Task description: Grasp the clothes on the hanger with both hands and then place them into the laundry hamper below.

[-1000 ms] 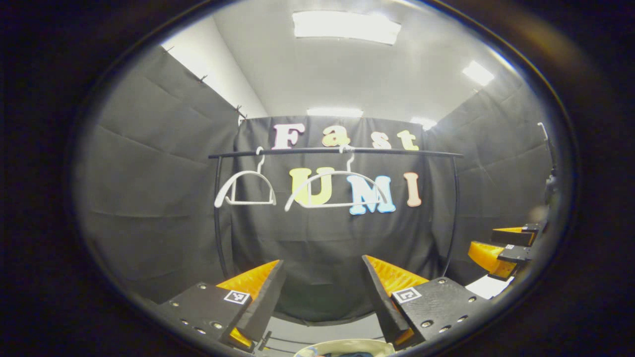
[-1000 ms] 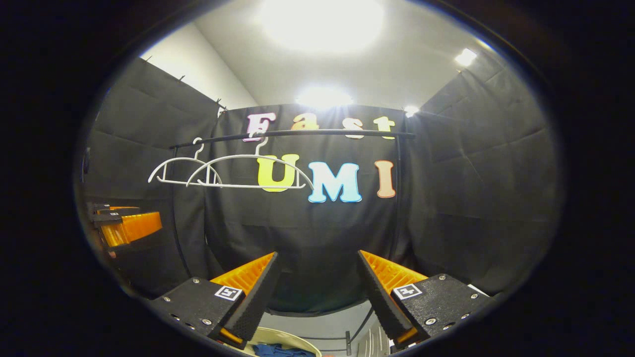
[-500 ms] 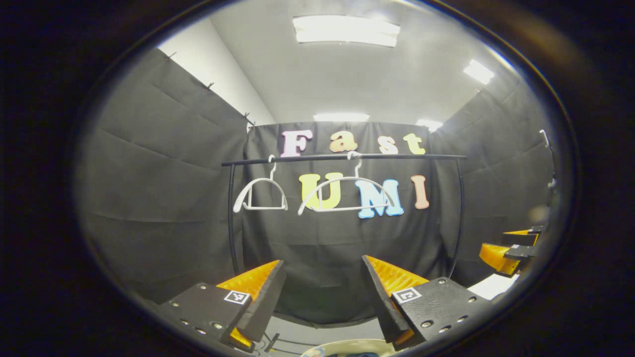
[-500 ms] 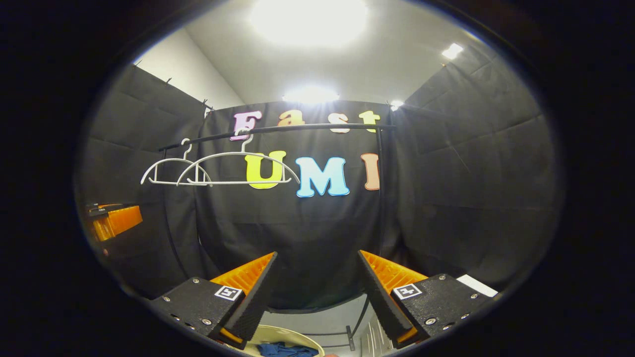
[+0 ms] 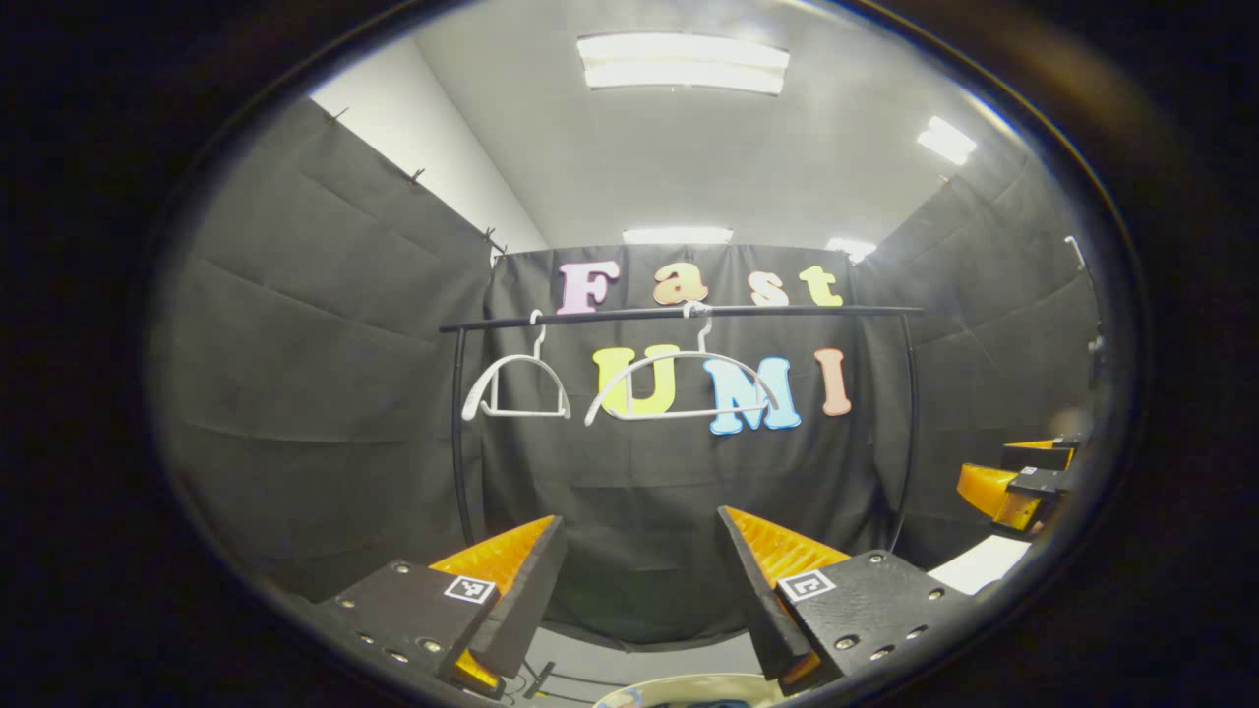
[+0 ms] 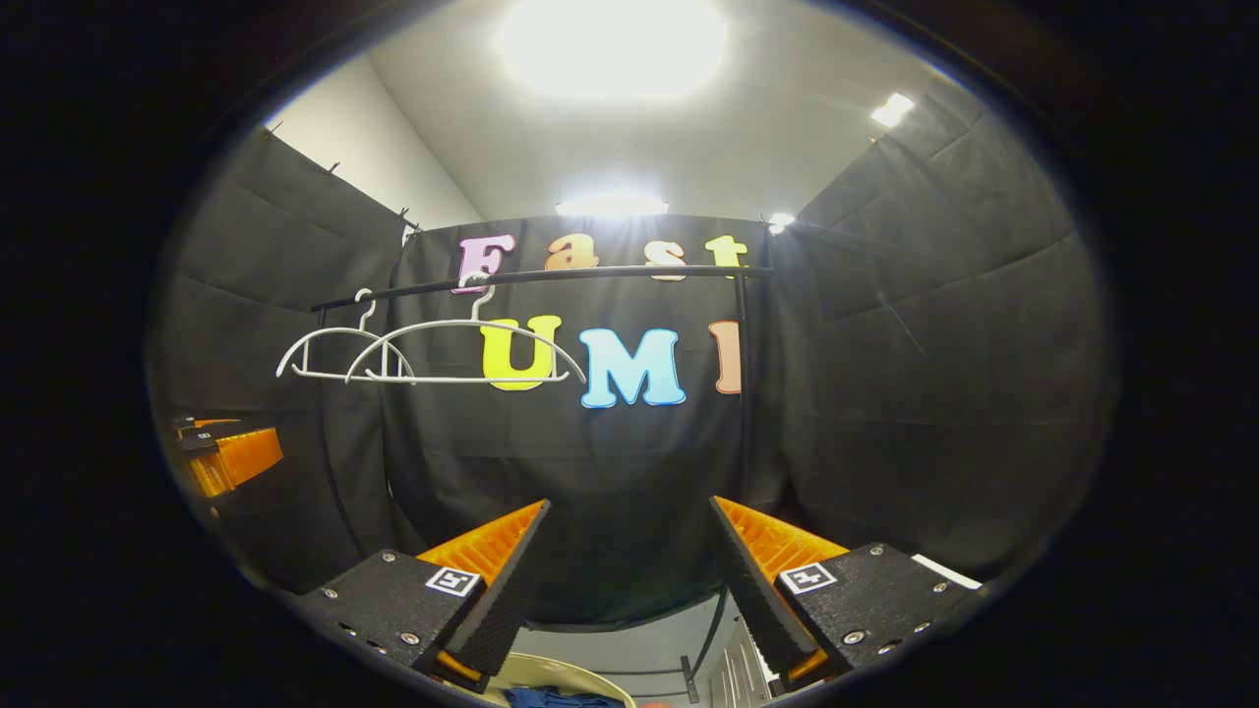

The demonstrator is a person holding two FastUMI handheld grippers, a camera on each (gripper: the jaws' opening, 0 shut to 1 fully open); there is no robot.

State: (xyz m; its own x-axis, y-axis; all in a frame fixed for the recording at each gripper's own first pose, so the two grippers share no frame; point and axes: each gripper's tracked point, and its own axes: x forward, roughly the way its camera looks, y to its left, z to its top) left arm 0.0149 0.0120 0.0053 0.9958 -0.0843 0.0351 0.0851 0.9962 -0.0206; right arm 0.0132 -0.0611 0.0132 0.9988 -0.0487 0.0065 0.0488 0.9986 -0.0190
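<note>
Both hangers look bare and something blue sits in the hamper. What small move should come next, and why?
Probably none beyond easing both grippers back to rest. Both white hangers on the rail hang bare, blue cloth lies in the hamper below, and the left gripper and right gripper are open, holding nothing.

A thin black metal clothes rail (image 5: 679,313) spans the black cloth back wall on two slim black uprights. Its crossbar runs just below the top edge of that wall. Overhead, long rectangular ceiling light panels (image 5: 683,63) glow on the pale grey ceiling, with a bare white wall strip (image 6: 344,162) above the left cloth panel.
</note>
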